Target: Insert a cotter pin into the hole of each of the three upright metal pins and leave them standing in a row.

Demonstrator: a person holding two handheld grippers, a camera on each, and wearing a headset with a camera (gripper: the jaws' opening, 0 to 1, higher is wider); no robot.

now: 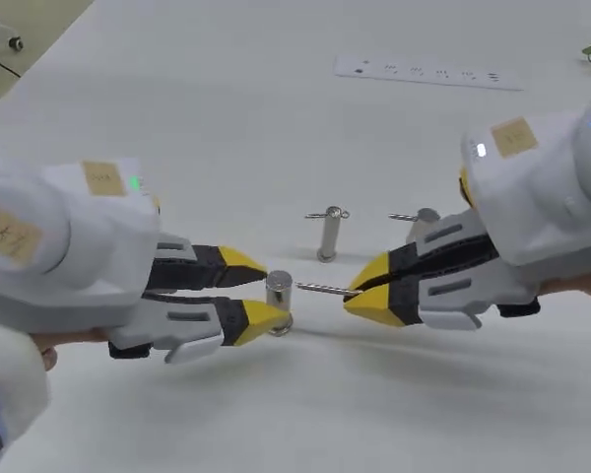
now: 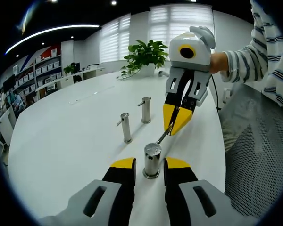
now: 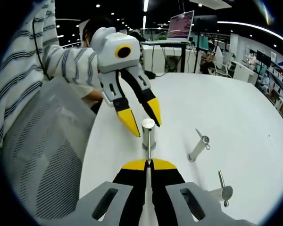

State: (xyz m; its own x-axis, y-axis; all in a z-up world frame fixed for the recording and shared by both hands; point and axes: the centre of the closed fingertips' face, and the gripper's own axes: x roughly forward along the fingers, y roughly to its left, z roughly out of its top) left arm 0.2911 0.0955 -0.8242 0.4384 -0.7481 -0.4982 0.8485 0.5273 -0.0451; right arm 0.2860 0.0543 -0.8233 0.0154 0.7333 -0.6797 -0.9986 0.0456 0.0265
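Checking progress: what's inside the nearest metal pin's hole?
The cotter pin in the right gripper reaches the metal pin near its top; the hole itself is hidden, so entry can't be confirmed.

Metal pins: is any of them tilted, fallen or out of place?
Nothing stands out: all three stand upright. The middle pin and far pin carry cotter pins; the near pin stands between the open jaws of the left gripper, and the right gripper holds a cotter pin against it.

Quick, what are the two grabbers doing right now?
Left gripper: open, jaws either side of the nearest metal pin.
Right gripper: closed on a cotter pin.
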